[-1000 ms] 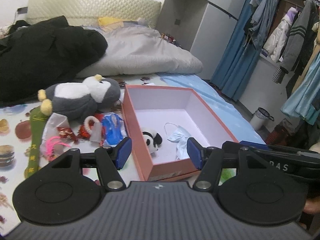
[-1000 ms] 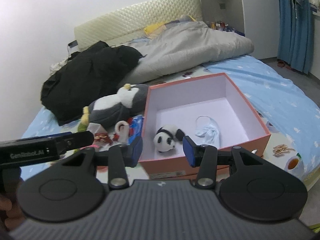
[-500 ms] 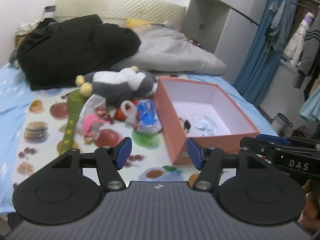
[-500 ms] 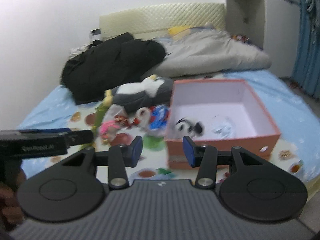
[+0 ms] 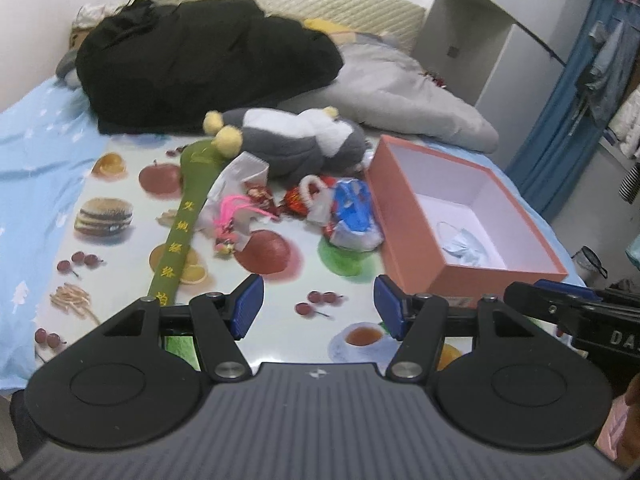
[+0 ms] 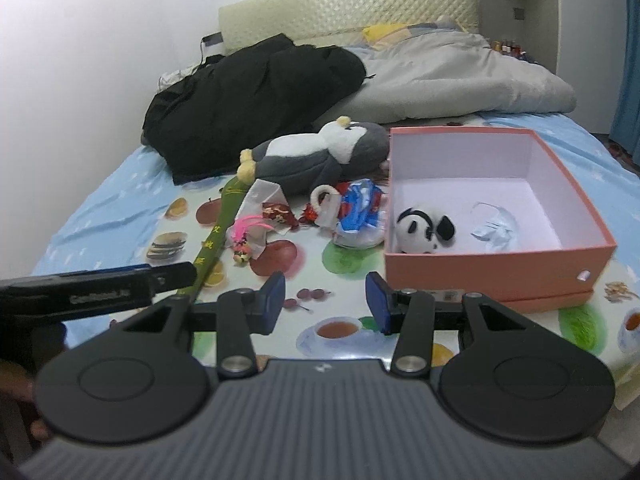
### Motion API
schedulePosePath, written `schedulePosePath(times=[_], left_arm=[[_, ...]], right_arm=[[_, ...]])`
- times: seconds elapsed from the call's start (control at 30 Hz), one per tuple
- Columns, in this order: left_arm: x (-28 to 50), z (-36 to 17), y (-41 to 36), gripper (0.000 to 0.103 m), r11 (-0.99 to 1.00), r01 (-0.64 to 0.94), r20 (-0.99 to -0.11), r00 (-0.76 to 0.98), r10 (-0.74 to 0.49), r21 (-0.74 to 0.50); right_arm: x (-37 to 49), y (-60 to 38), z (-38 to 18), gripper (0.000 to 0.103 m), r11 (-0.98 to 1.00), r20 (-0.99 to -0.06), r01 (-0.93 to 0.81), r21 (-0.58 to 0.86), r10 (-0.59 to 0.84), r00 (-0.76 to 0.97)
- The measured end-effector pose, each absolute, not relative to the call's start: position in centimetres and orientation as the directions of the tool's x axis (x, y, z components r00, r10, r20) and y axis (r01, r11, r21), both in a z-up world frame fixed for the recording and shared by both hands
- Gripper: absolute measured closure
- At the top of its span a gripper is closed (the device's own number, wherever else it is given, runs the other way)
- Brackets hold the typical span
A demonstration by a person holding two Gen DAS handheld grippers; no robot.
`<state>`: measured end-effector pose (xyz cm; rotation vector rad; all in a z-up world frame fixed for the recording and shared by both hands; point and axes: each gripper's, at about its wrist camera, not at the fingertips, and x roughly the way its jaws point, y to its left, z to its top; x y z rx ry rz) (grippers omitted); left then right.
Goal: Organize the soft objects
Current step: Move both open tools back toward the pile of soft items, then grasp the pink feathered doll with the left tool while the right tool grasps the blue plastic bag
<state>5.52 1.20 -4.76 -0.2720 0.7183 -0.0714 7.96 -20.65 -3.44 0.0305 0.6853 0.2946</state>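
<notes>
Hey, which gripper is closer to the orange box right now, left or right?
Right. The right gripper hovers open just in front of the orange box, near its front left corner. The left gripper, also open, sits further left, facing the loose toys.

Bare mat (image 6: pixel 328 280) near edge; toy clutter (image 6: pixel 352 210), box (image 6: pixel 496 276) beyond.

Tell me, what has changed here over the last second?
Both grippers, left gripper and right gripper, drew back from the orange box and swung left toward the loose toys; both stayed open and empty. The panda, mask and penguin lie unmoved.
</notes>
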Motion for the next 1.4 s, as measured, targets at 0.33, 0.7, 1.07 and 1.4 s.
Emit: schedulePosePath(times=[0.33,0.7,1.07,1.4], left_arm=[[13.4,-9.4,4.6,0.036,0.961,-0.085,-0.693,0.710,-0.126,-0.262],[21.2,-14.7,5.9,0.036,0.955,-0.120,-0.749,0.649,-0.132,-0.272],[25.2,-18.7,7.0,0.046,0.954,-0.197,-0.770,0.637,-0.052,-0.227],[26.4,-20.8,7.4,0.069,0.948,-0.216,-0.788,0.613,-0.054,-0.233]], right_arm=[[15.2,-16.7,-6.2,0.056,0.961,-0.660,-0.259,0.099,0.258,0.705],[23.5,-14.2,-10.4,0.056,0.973,-0.715,-0.222,0.066,0.201,0.670],[29.3,-12.8,-14.4,0.058,0.979,-0.731,-0.195,-0.057,0.092,0.676],[32.5,-11.8,-17.4,0.062,0.964,-0.721,-0.184,-0.193,-0.012,0.693]])
